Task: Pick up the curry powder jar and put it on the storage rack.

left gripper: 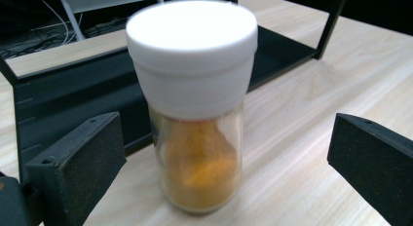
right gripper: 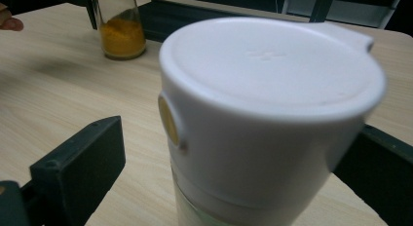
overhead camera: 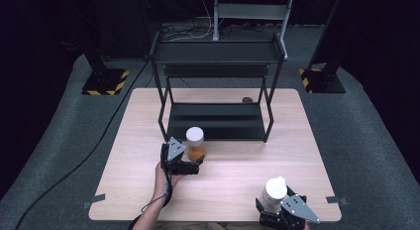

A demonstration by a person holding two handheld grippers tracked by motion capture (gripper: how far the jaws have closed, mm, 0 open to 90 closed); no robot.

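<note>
Now | left gripper (left gripper: 226, 162) jaws wide around spice jar (left gripper: 197, 153) | right gripper (right gripper: 229, 182) seemingly ungripped beside white-capped jar (right gripper: 263, 128)

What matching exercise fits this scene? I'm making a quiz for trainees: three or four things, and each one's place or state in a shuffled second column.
1. spice jar
2. white-capped bottle
3. black rack
4. left gripper

A. stands at the far middle of the table
B. near the table's near right edge, between the right gripper's jaws
C. open, jaws either side of a jar
D. holds orange powder, white lid on

Pairs: 1-D, 2-B, 3-A, 4-C
</note>
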